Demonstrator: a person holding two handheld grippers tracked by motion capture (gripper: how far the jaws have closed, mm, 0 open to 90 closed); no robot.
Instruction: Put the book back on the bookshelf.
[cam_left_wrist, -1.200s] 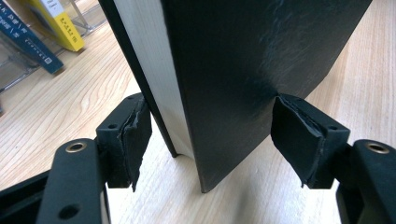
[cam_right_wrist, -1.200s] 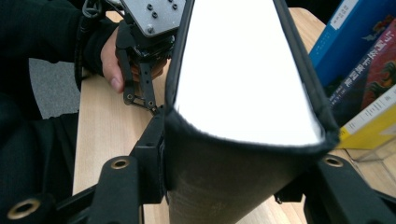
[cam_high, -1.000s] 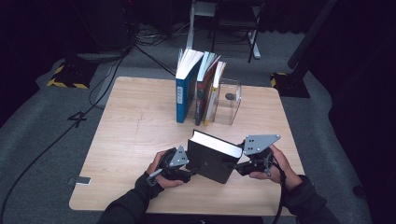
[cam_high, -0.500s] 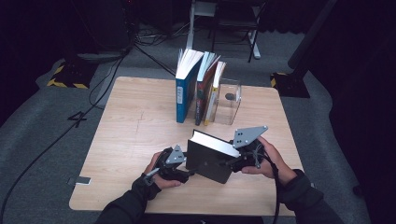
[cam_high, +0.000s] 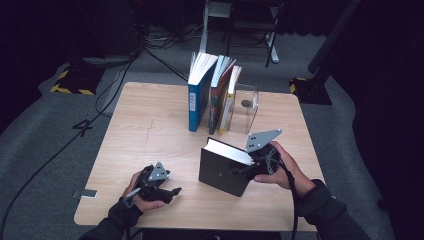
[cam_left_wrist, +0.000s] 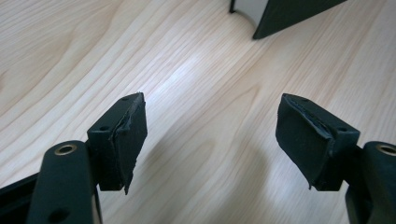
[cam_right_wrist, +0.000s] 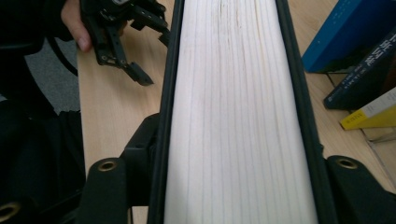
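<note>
Cream page edges show in your right gripper view: right gripper (cam_high: 248, 171) clamps the thick black hardcover book (cam_high: 222, 167) upright; left gripper (cam_high: 167, 192) gapes nearby.

Table (cam_high: 150, 125) brightly lit, surroundings dark; glare on wood, close-ups soft

Your black book (cam_high: 222, 170) shows cream pages. Your grippers (cam_high: 159, 187) (cam_high: 250, 167) are black with grey plates. Table (cam_high: 150, 130): pale wood grain. Upright books: blue (cam_high: 196, 102), dark (cam_high: 215, 107), yellow (cam_high: 229, 102).
</note>
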